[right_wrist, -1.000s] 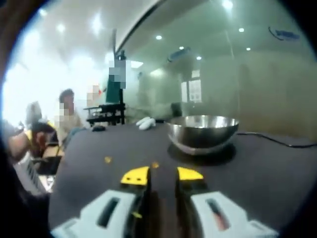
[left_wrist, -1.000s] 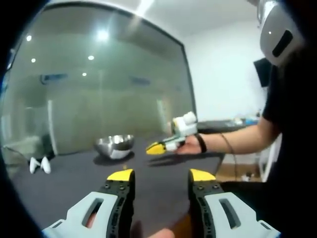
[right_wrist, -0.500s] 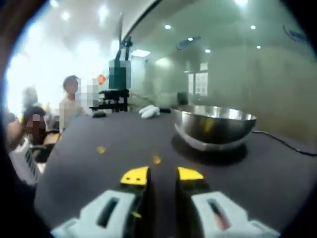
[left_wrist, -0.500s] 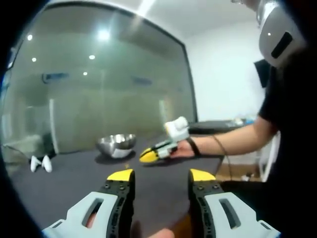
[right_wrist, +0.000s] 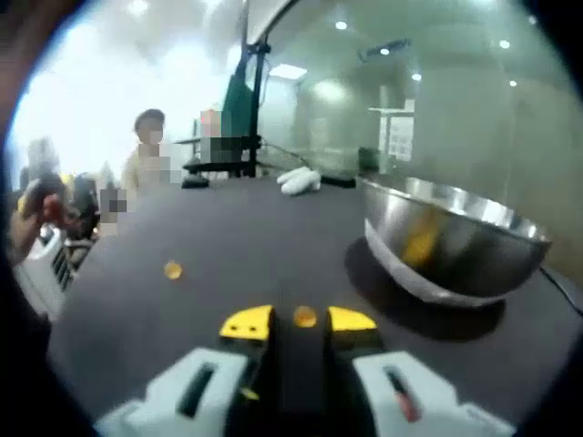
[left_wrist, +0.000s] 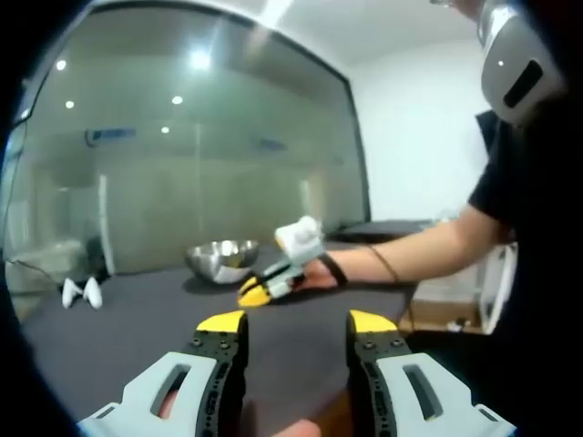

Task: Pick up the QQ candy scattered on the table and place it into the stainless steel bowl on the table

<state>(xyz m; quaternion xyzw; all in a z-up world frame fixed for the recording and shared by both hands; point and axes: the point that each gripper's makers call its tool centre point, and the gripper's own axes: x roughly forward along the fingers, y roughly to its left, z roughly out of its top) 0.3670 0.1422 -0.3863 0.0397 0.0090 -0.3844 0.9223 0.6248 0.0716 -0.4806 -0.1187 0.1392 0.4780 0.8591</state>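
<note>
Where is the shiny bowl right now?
In the right gripper view the stainless steel bowl sits on the dark table, to the right and just beyond the right gripper, whose jaws frame a yellow candy.

Ceiling spots reflect in glass wall (left_wrist: 182,164). Right gripper view: strong blur, overexposed white at left. Steel bowl (right_wrist: 451,246) throws dark shadow. Fisheye bending at edges.

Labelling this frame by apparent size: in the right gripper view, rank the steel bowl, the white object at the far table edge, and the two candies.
1. steel bowl
2. white object
3. candy between the right tool's tips and candy further left: near-equal, distance differs, so unranked.
</note>
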